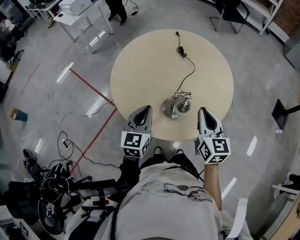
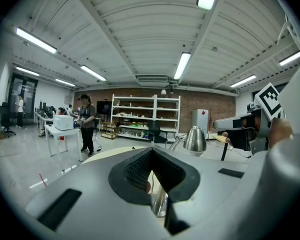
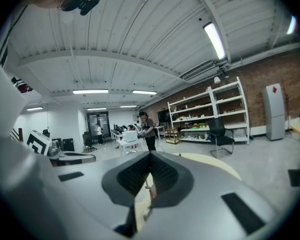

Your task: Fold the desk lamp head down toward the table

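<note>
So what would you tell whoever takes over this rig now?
Left gripper: shut, empty, at the near edge of the table, left of the desk lamp.
Right gripper: shut, empty, right of the lamp.
Lamp stands untouched; its cord runs to the far side.
Done: nothing, the lamp head is up.
Left: grip the head and fold it down toward the table.

The desk lamp (image 1: pixel 176 105) is of shiny silver metal, with a round base and a bell-shaped head (image 2: pixel 195 140) whose opening faces down. It stands on the round beige table (image 1: pixel 140 64), near the edge closest to the person. Its black cord (image 1: pixel 194 71) runs over the tabletop to the far side.
</note>
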